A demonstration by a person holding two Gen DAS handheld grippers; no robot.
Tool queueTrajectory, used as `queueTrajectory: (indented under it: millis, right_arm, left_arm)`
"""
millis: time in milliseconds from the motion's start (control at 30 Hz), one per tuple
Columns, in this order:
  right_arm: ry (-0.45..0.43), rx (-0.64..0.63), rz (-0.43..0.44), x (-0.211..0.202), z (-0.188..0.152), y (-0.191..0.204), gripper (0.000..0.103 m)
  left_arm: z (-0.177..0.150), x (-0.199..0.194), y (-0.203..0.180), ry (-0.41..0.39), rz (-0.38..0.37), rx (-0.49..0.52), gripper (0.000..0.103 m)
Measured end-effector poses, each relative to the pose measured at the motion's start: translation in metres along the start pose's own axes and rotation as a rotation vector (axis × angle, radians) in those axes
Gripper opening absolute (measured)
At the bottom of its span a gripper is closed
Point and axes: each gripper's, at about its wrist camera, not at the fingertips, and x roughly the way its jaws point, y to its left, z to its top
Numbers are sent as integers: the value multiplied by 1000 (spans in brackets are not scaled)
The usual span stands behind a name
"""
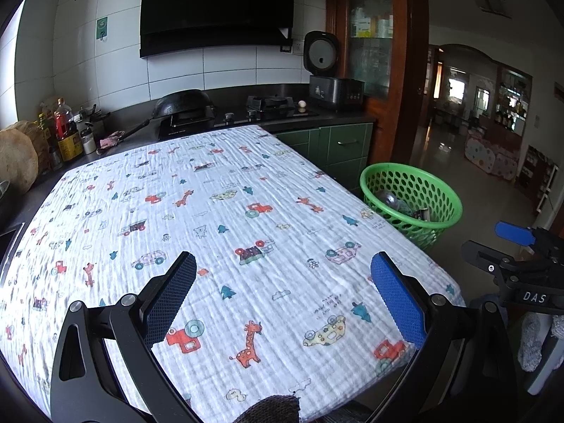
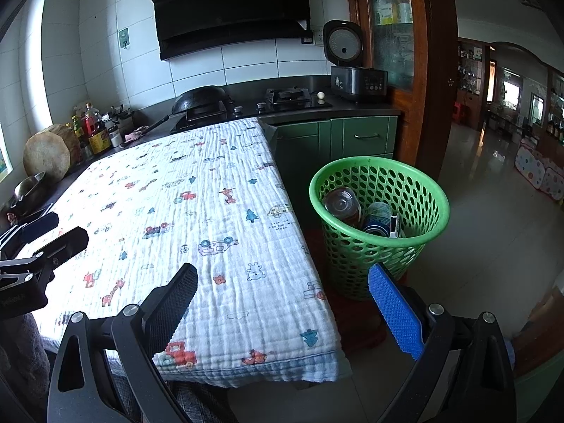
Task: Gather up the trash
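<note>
A green perforated basket (image 2: 423, 190) stands on the floor just right of the table; in the left wrist view the basket (image 1: 444, 190) is at the far right. Inside it lie a clear plastic bottle (image 2: 340, 202), a blue can (image 2: 377, 220) and a small carton (image 2: 394, 227). The table wears a white cloth (image 1: 246, 229) printed with cars and giraffes, and I see no loose item on the cloth (image 2: 197, 218). My left gripper (image 1: 283, 278) hovers open over the near part of the cloth. My right gripper (image 2: 282, 289) is open above the table's right corner, near the basket.
Behind the table runs a dark counter with a wok (image 1: 183, 104), a gas hob (image 1: 271, 104), an egg (image 1: 302, 104), a rice cooker (image 1: 335, 88) and sauce bottles (image 1: 67, 130). Green cabinets (image 2: 366, 137) stand behind the basket. Tiled floor (image 2: 500, 232) opens to the right.
</note>
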Motion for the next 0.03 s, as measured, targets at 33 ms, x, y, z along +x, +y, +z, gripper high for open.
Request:
queueTrajectory:
  millis: [33]
  right_arm:
    - [1,1,1,0,0,0,94]
  left_arm:
    - [0,0,0,1,2,1,98]
